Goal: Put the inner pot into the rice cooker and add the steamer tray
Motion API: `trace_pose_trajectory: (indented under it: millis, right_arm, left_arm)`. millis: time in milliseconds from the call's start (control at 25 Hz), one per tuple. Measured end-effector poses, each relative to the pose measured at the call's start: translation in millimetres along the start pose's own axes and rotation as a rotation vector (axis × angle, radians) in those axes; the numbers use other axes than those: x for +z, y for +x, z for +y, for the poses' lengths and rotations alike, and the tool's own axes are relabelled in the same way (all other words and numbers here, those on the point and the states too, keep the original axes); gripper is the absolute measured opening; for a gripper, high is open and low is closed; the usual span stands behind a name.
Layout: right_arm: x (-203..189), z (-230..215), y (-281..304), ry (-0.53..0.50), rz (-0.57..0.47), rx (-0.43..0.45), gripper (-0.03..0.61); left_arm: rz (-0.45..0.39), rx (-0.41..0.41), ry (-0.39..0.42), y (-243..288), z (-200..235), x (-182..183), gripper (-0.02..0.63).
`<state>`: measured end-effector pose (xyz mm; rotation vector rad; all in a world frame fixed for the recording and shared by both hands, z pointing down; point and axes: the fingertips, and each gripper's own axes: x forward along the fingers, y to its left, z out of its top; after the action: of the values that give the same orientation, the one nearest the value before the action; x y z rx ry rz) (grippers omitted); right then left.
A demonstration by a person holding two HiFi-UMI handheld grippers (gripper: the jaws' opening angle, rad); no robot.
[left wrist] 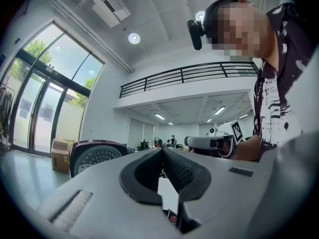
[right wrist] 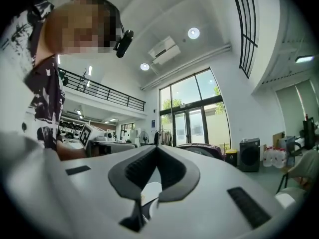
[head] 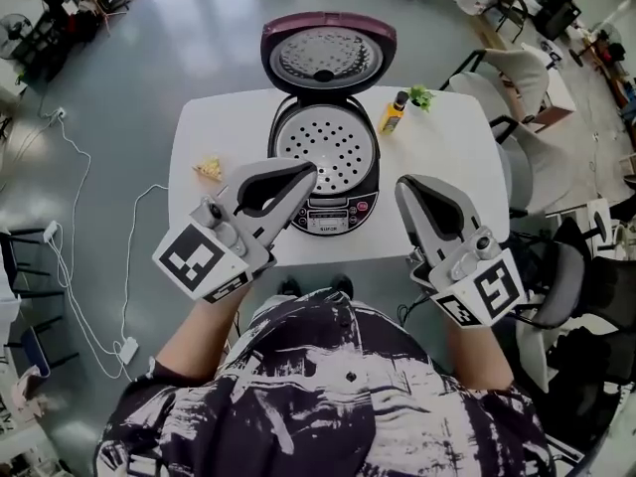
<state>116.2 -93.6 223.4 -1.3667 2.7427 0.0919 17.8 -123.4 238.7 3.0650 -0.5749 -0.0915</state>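
The rice cooker [head: 326, 157] stands open on the white table [head: 447, 157], its maroon lid [head: 328, 53] tipped back. A perforated steamer tray [head: 326, 143] sits in its mouth; the inner pot beneath is hidden. My left gripper [head: 312, 171] is held level in front of the cooker's left side, jaws shut with nothing between them. My right gripper [head: 404, 186] hovers off the cooker's right front, also shut and empty. In the left gripper view the closed jaws [left wrist: 162, 151] point past the lid [left wrist: 94, 156]. The right gripper view shows its tips [right wrist: 157, 149] meeting.
A yellow bottle [head: 394, 113] and a small green item [head: 421, 96] stand at the table's back right. A small yellow object [head: 209, 170] lies at the left. Chairs [head: 517, 78] crowd the right side. Cables [head: 70, 266] trail on the floor at left.
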Motion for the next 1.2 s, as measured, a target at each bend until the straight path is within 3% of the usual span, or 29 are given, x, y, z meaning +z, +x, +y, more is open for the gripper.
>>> trace_pose_trajectory:
  millis: [480,840,1200]
  right_arm:
    - [-11.1,-33.3,-10.5,0.020,0.018,-0.046,-0.003]
    - [-11.5,-27.9,0.7,0.009,0.021,-0.028,-0.003]
    - [-15.2,-21.6,4.9,0.009,0.040,-0.025,-0.003]
  left_arm:
    - [0.018,0.089,0.006,13.7,-9.5,-6.9,0.005]
    - [0.016,0.147,0.005,3.3,-5.4,-9.5,0.005]
    - [0.016,0.156,-0.009,-1.2,-3.3,-12.4,0.005]
